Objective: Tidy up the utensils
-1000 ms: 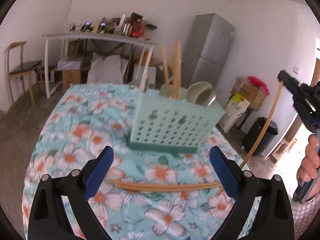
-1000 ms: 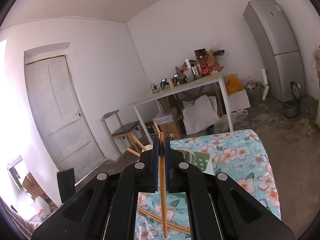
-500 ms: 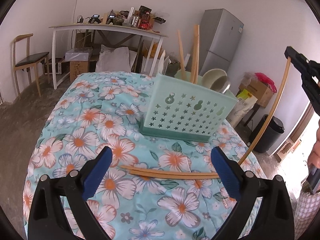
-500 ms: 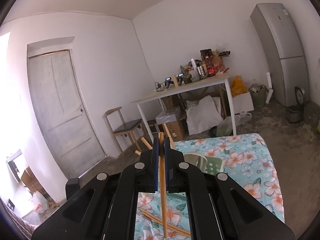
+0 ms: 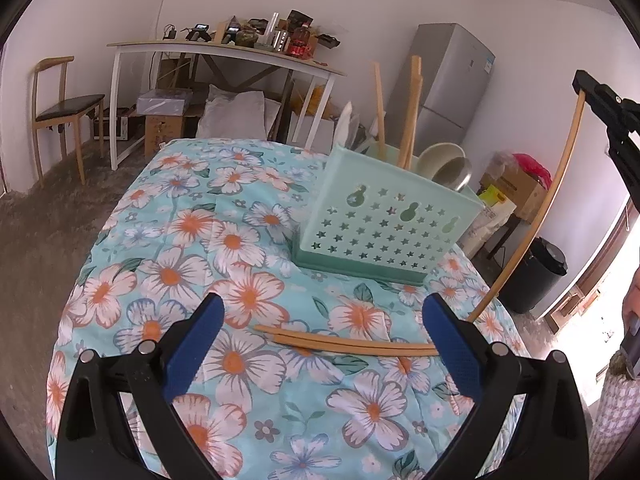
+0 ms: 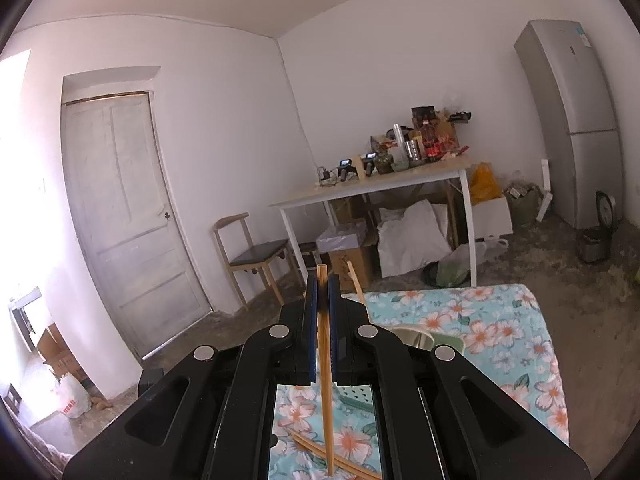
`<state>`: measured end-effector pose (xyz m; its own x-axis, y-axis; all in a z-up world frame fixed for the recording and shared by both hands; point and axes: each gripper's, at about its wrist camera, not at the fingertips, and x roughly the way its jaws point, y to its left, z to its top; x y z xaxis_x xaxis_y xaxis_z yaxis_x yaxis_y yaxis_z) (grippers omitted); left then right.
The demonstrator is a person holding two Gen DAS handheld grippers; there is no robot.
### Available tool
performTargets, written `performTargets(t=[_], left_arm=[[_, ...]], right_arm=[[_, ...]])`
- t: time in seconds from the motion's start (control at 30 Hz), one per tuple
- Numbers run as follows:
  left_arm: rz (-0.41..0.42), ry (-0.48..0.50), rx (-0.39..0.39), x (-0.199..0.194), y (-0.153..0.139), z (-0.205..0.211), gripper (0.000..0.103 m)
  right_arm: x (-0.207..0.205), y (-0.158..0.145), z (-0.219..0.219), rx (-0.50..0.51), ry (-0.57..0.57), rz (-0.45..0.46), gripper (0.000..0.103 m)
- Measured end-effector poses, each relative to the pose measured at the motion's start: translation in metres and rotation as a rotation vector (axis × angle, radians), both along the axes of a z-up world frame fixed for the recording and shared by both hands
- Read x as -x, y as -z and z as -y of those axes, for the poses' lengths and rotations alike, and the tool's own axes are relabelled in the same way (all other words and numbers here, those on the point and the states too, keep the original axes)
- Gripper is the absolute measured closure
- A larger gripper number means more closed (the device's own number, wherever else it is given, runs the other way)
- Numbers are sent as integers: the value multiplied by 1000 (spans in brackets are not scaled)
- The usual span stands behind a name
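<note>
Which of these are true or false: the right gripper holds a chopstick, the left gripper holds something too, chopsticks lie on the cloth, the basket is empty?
1. The right gripper is shut on a chopstick. True.
2. The left gripper holds a spoon. False: it is open and holds nothing.
3. Two chopsticks lie on the floral tablecloth. True.
4. The green basket is empty. False: chopsticks and ladles stand in it.

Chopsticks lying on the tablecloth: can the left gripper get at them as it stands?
Probably yes: the left gripper is open, and the two chopsticks lie flat between its fingers, nothing covering them.
</note>
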<state>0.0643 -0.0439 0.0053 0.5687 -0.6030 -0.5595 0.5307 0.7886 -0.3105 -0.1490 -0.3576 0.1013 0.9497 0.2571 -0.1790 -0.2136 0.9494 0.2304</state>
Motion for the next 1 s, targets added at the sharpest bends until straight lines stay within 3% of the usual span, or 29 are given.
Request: performTargets(t=[0.8, 1.0], left_arm=[[-30, 11, 18, -5, 8, -7, 6], [-47, 6, 29, -8, 12, -9, 6]], right_arm=[[-46, -63, -16, 189, 0, 148, 100], [-66, -48, -23, 275, 15, 167, 100]])
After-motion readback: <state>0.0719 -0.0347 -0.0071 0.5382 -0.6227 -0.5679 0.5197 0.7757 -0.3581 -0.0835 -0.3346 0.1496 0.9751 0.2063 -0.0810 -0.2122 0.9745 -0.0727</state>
